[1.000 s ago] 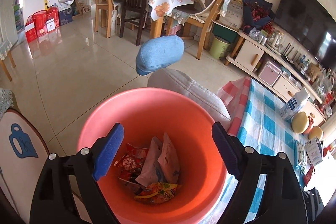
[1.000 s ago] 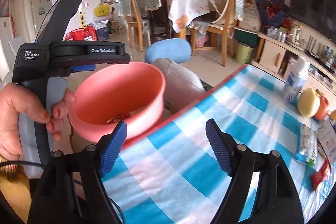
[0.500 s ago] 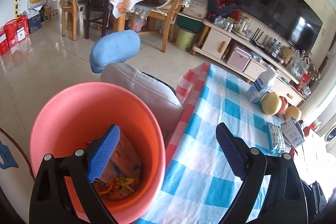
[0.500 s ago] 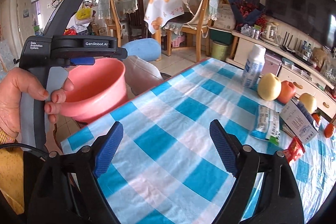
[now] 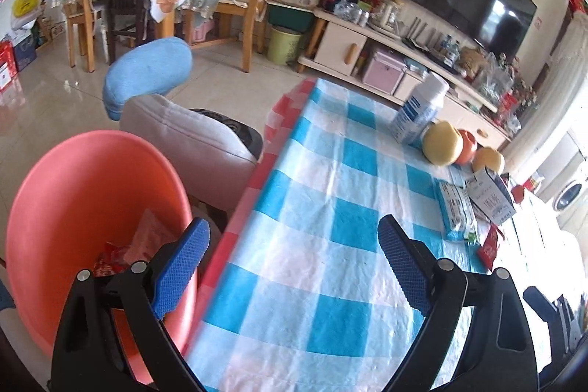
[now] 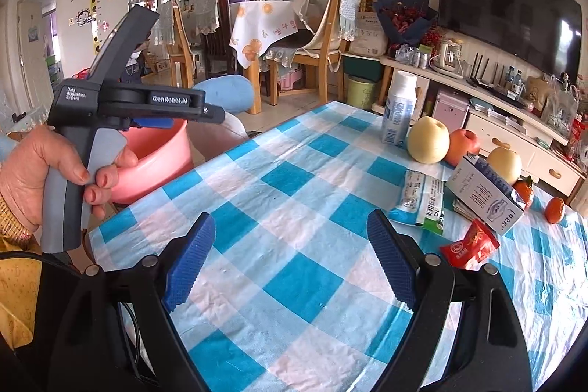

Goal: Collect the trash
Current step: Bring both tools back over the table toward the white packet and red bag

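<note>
A pink bin [image 5: 84,193] with several snack wrappers [image 5: 121,252] inside stands beside the table's near left edge; it also shows in the right wrist view [image 6: 154,160]. A red wrapper [image 6: 468,245] and a white-and-blue packet [image 6: 420,201] lie on the blue checked tablecloth [image 6: 294,230] at the right. My left gripper [image 5: 294,263] is open and empty over the table's left edge. My right gripper [image 6: 290,256] is open and empty above the cloth, left of the red wrapper. The left gripper's body [image 6: 121,109] shows in the right wrist view.
On the table's far side stand a white bottle [image 6: 398,109], two yellow pears [image 6: 428,140], a red apple [image 6: 463,146], a tilted carton [image 6: 485,197] and small oranges [image 6: 554,210]. A grey chair [image 5: 183,135] with a blue cushion stands behind the bin.
Both grippers have swung right, from over the bin toward the table. The bin has moved to the left of both views, and the wrapper, packet and fruit have come into view.
</note>
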Available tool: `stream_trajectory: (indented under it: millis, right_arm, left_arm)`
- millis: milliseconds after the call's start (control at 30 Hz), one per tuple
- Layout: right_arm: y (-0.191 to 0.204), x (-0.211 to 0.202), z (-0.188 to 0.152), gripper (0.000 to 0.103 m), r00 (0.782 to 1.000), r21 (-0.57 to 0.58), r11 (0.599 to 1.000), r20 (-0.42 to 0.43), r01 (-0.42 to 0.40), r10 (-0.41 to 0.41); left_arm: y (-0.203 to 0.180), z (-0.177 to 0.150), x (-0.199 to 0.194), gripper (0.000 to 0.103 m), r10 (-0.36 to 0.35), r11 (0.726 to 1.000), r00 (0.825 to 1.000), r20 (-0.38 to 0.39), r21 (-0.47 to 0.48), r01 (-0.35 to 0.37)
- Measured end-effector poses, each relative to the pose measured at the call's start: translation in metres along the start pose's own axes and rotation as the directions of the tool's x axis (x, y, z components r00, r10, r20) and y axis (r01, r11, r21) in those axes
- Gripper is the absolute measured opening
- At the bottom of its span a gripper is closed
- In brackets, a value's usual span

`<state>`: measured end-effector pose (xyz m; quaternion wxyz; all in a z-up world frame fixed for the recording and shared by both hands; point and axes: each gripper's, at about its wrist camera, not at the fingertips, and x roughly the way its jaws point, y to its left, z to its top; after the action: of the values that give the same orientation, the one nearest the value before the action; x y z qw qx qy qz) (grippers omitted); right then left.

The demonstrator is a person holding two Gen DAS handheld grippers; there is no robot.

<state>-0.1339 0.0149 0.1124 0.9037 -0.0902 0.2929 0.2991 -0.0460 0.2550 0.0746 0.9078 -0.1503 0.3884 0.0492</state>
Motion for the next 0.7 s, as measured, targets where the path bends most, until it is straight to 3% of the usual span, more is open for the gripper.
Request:
stream_trajectory:
  millis: [333,700]
  right_arm:
    - [-0.026,-0.010,-0.008,0.087,1.000,0.025,0.999,0.001,0.022,-0.022]
    - [-0.069,-0.028,-0.014,0.087,0.999,0.105,0.994,0.014,0.041,-0.043]
  left_arm:
    - [-0.038,-0.014,0.020,0.092,-0.010,0.996,0.999,-0.039,0.090,0.013]
    - [-0.079,-0.023,0.030,0.092,-0.071,0.982,0.996,-0.054,0.173,0.079]
